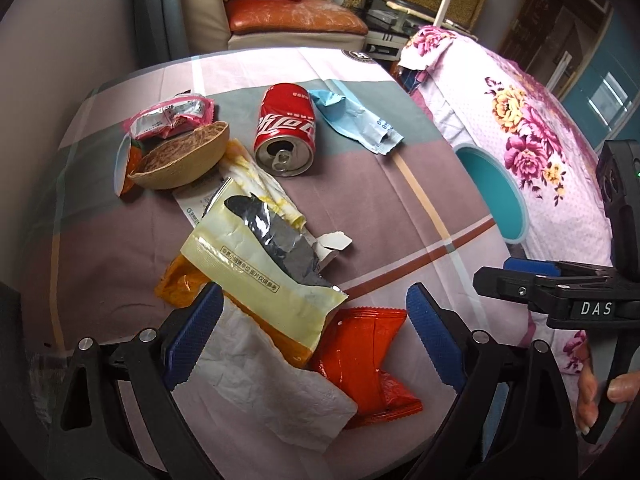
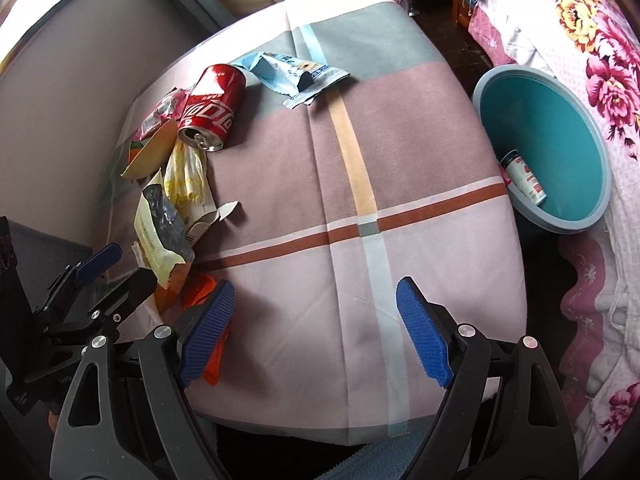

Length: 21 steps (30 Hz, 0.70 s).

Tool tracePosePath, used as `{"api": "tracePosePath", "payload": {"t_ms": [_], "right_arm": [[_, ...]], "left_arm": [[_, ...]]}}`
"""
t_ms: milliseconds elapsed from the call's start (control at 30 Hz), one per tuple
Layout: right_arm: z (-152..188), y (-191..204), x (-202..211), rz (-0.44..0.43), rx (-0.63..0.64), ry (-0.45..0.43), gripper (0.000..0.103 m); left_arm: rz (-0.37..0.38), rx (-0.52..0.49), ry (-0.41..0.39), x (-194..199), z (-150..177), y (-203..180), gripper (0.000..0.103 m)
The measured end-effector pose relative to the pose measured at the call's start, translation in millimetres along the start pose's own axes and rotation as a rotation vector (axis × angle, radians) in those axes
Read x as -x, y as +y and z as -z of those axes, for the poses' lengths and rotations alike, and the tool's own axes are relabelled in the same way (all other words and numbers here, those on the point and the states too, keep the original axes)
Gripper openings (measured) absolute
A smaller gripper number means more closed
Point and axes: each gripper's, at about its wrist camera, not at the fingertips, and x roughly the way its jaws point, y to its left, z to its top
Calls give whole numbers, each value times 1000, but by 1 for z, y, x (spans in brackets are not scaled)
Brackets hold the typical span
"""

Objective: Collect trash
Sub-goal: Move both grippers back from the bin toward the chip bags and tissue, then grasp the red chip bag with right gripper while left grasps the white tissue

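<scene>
Home living room, leather sofa (image 1: 280,16), floral bedspread (image 1: 532,128), cloth-covered table (image 2: 400,240)

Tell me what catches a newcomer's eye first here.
A red can lies on its side among wrappers on the checked cloth, its open top toward the cameras. To the right stands a teal bin with one small container inside. Both grippers, left and right, hang open above the table.

Bin (image 1: 494,184) half hidden behind table edge in left view. Orange wrapper (image 2: 212,320) mostly behind right gripper's pad. Item in bin (image 2: 524,178): label unreadable.
</scene>
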Motion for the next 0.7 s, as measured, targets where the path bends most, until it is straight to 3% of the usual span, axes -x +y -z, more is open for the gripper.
{"api": "tracePosePath", "payload": {"t_ms": [233,433,500,633,667,700], "right_arm": [[20,44,-25,-58,61,84,79],[32,71,-44,-55,112,109,78],[34,77,-50,-54,121,117,69],[34,83,-63,-75,114,152,62],[33,84,-66,-81,111,158,58],[33,84,-68,-84,113,162,46]], "left_arm": [[-32,74,39,-4,33,42,93],[-41,127,55,-8,47,68,93],[-37,137,59,-8,49,71,93],[-38,136,70,-10,52,76,93],[-37,137,75,-11,52,76,93],[-35,137,81,-13,52,76,93]]}}
